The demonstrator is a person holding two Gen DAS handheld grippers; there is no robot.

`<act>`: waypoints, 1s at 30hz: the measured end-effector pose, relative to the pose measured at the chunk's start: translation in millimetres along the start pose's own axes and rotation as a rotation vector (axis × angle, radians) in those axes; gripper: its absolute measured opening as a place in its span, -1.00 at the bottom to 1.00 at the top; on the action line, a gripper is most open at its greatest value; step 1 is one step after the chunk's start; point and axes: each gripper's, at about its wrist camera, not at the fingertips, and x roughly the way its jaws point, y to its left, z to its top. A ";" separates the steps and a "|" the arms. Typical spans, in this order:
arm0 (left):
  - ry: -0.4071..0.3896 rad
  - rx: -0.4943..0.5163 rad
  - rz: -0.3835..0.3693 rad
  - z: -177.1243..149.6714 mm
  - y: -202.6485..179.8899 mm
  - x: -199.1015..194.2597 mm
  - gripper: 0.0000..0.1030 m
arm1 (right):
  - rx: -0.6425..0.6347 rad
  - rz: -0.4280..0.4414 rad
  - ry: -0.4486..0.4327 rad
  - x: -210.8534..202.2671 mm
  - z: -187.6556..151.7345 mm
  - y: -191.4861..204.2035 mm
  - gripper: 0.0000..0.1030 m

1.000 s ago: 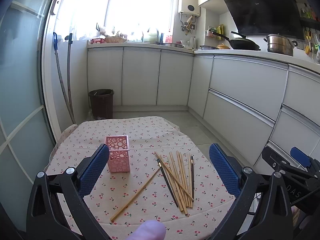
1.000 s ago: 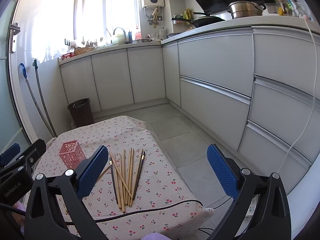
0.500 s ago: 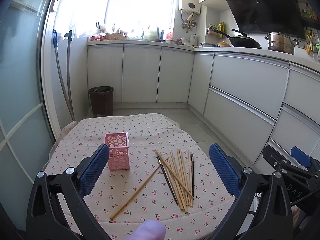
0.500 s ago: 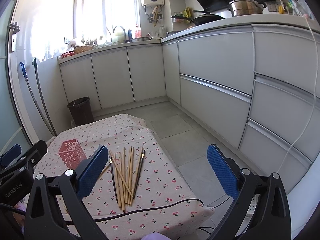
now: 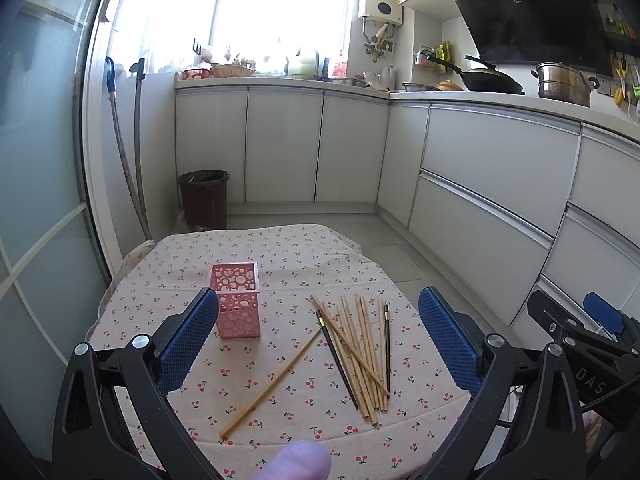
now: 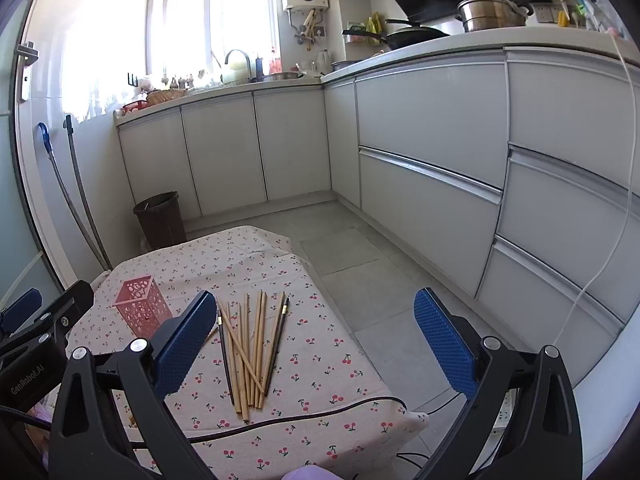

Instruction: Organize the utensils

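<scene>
both spread wide and empty above the table [image 5: 280, 248]: left tool [image 5: 318, 336], right tool [image 6: 316, 340]; pink holder [image 5: 236, 300] upright at left, chopsticks [image 5: 360, 352] loosely heaped just right of it, one stick [image 5: 272, 384] lying apart.

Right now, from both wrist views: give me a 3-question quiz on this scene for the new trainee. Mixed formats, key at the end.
1. True or false: the pink holder already has chopsticks in it.
2. Multiple choice: the single bamboo chopstick lying apart from the chopstick pile is A) inside the holder, B) flat on the tablecloth, C) held by a gripper.
3. Fill in: the left gripper and right gripper are both ____ and hold nothing.

Key: 1 false; 2 B; 3 open.
</scene>
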 end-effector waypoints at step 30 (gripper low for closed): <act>0.019 -0.002 0.008 2.4 4.1 2.6 0.86 | 0.002 -0.001 0.018 3.2 -1.2 2.4 0.87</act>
